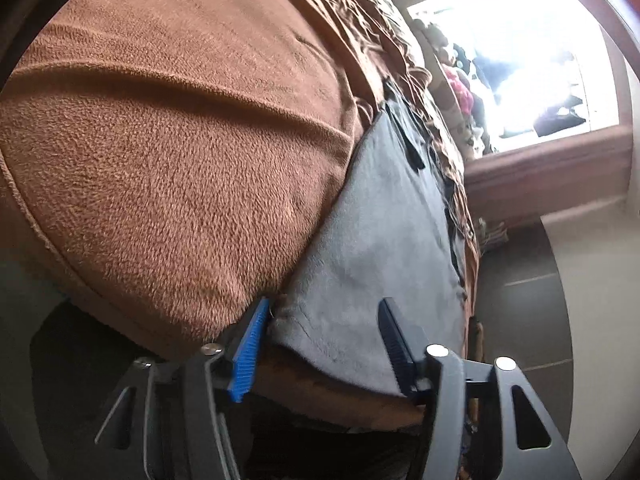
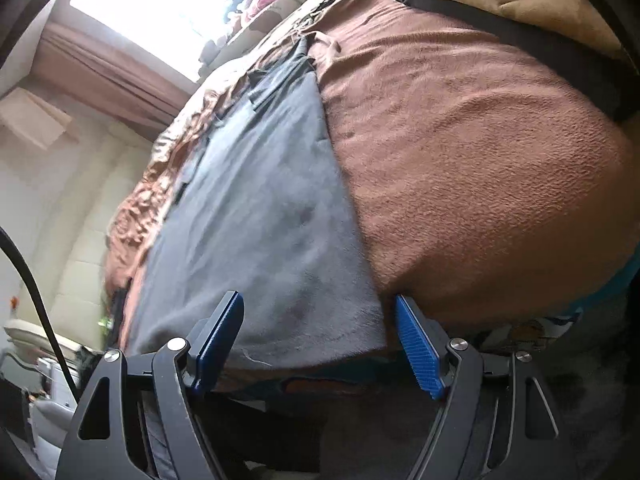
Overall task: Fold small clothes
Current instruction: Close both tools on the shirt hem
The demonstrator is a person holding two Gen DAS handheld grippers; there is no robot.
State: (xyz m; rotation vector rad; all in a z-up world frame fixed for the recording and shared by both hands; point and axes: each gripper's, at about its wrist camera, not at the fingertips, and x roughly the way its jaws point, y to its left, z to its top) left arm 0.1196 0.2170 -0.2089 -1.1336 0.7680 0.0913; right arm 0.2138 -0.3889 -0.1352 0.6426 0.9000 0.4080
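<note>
Both grippers, left [image 1: 324, 344] and right [image 2: 320, 340], straddle the grey cloth's [image 1: 372, 248] near hem, jaws open, nothing held; pinching the corners comes next.

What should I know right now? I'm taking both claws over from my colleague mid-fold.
Left claw: open, jaws astride one near corner of the grey garment, pads not clamped on it.
Right claw: open, wide, astride the other near corner at the hem, not gripping.
The garment lies spread flat on the brown blanket, its near hem at the bed's edge, its far end towards the window.
Done: garment laid out, both claws lined up at the hem corners.
Left: close on both corners, likely lift and fold the hem away from you, then fold again.
</note>
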